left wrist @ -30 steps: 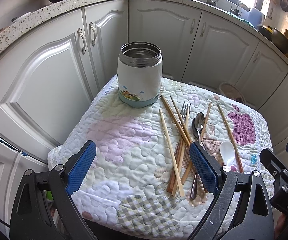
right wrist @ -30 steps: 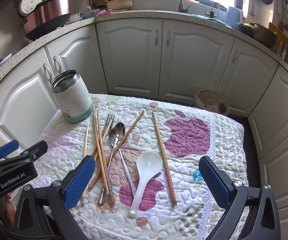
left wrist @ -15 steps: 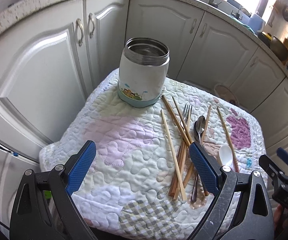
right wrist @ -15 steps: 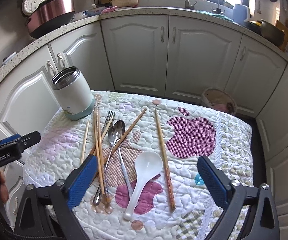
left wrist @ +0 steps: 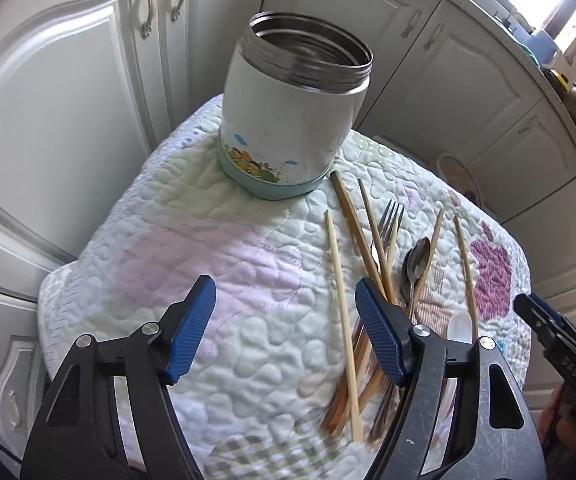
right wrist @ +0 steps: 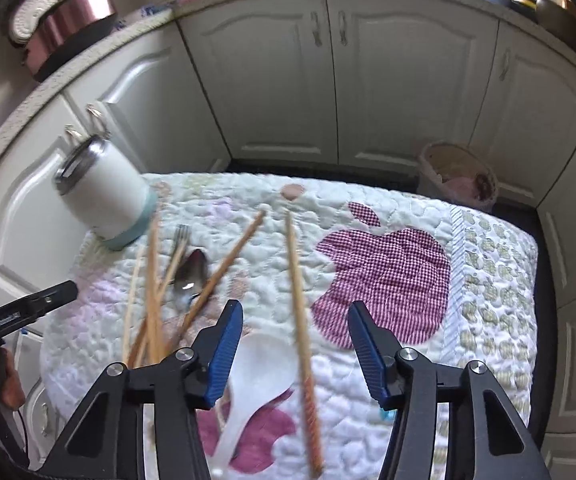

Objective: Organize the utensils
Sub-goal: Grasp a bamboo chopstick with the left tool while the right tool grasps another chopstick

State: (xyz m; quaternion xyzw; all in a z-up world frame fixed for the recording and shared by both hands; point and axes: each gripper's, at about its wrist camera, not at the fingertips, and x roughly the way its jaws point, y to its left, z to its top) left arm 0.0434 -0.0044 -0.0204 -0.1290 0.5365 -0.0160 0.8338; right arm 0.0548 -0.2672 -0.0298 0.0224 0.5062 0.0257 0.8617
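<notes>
Utensils lie scattered on a quilted cloth [left wrist: 192, 264] spread over the table: several wooden chopsticks [left wrist: 339, 280], a metal fork [left wrist: 389, 220], a metal spoon [left wrist: 415, 264] and a white soup spoon [right wrist: 262, 372]. A white insulated jar [left wrist: 288, 120] with a steel rim and a pale blue base stands upright and uncapped at the far left corner of the cloth, just beyond the chopstick tips.

The left hand-held gripper [left wrist: 286, 320] points steeply down at a bare stretch of the cloth, with the utensil pile just to its right; one pale chopstick runs just inside its right finger [left wrist: 376, 336], and the darker chopsticks pass behind that finger. Its jaws have just been closing, yet stand apart with nothing clamped between them.

The right hand-held gripper [right wrist: 294, 346] hangs over the right part of the pile. A single reddish chopstick [right wrist: 300, 320] lies lengthwise in the gap between its blue pads, and the bowl of the white soup spoon sits just beside the left pad [right wrist: 224, 352]. Its jaws have also just been closing, with the chopstick between them but not pressed.

A checked purple apple patch [right wrist: 388, 276] lies to the right of that chopstick.
</notes>
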